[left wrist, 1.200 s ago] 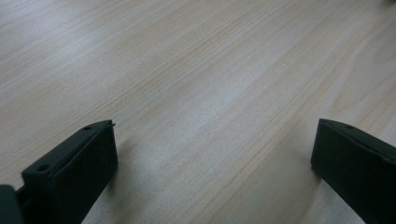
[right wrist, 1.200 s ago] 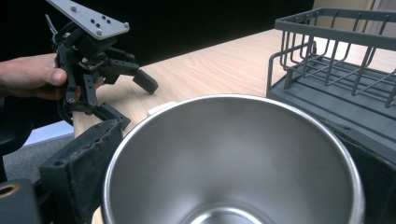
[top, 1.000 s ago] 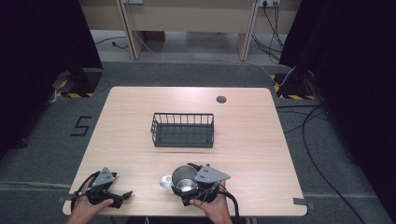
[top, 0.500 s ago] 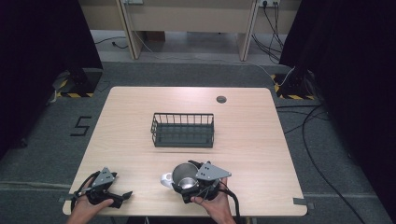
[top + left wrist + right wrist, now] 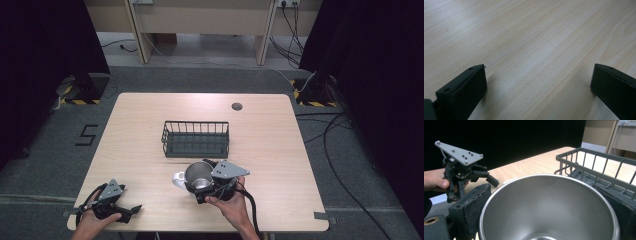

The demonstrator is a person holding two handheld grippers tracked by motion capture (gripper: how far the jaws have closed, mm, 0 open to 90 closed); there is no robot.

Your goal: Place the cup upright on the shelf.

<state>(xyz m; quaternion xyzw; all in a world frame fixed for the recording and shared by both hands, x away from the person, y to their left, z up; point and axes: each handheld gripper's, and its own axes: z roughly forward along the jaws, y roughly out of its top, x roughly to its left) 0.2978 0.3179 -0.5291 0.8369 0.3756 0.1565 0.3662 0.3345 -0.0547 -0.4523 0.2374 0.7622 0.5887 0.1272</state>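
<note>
Cup (image 5: 199, 175): steel, upright, clamped across its body by your right tongs (image 5: 212, 187), near the desk's (image 5: 300, 165) front edge, just before the rack (image 5: 196, 138), likely its destination. Left tongs (image 5: 131, 210): spread apart, empty, resting low over bare desk.

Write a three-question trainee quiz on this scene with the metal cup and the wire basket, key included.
1. True or false: the right claw is closed around the metal cup.
2. Where does the wire basket stand relative to the cup? A) beyond it, farther from the person B) on the table's left edge C) under it
3. Fill in: the left claw, with its jaws spread, holds ____.

Key
1. True: in the right gripper view the jaws sit on either side of the cup's wall.
2. A.
3. Nothing; bare wood of the table lies between the jaws.
</note>
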